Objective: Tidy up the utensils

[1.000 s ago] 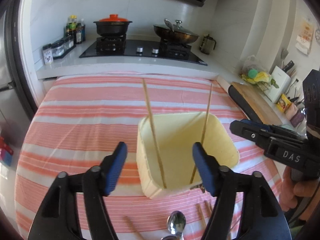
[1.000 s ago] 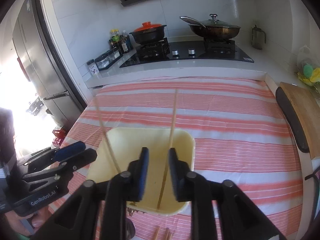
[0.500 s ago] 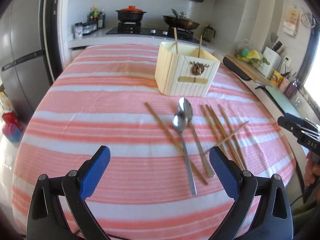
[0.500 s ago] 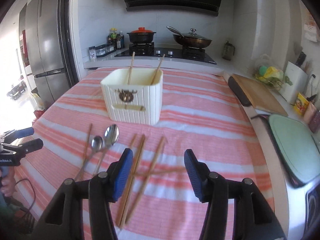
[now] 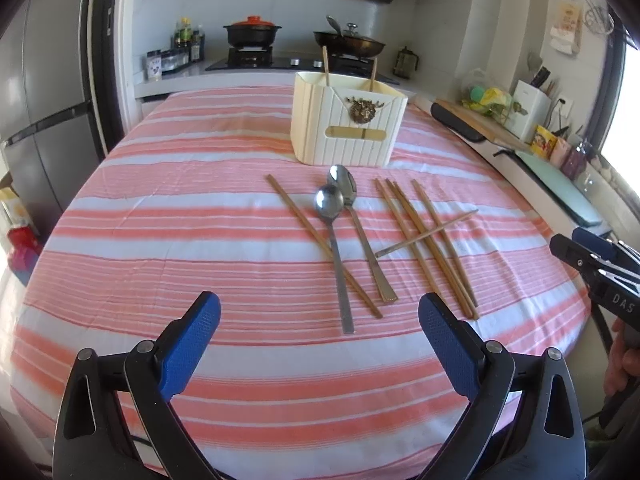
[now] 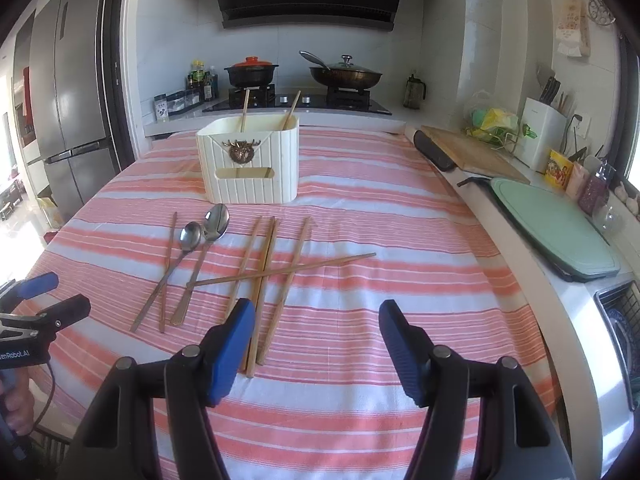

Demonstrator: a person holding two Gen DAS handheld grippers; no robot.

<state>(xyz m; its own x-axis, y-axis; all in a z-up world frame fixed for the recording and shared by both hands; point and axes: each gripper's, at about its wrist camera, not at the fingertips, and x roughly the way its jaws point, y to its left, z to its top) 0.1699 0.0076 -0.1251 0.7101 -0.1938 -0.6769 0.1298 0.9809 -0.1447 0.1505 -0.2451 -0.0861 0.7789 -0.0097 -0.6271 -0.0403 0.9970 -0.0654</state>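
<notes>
A cream ribbed holder point(image 5: 347, 120) point(image 6: 250, 160) stands at the far middle of the striped table, with two chopsticks upright in it. In front of it lie two metal spoons point(image 5: 334, 236) point(image 6: 188, 252) and several wooden chopsticks point(image 5: 424, 240) point(image 6: 264, 264), one laid crosswise. My left gripper point(image 5: 320, 340) hovers open over the near edge, nothing between its pads. My right gripper point(image 6: 316, 344) is near the chopsticks' close ends, its jaws opening and empty; it also shows at the right edge of the left wrist view point(image 5: 592, 256).
The table wears a red and white striped cloth point(image 5: 200, 208). Behind it is a stove with a black pot point(image 6: 251, 74) and a wok point(image 6: 346, 74). A wooden board point(image 6: 468, 152) and a green board point(image 6: 552, 224) lie on the counter to the right. A fridge point(image 6: 72, 112) stands left.
Both grippers have pulled back from above the holder to the near edge of the table. The left has opened wide and the right has opened from nearly shut. Two chopsticks stay in the holder.
</notes>
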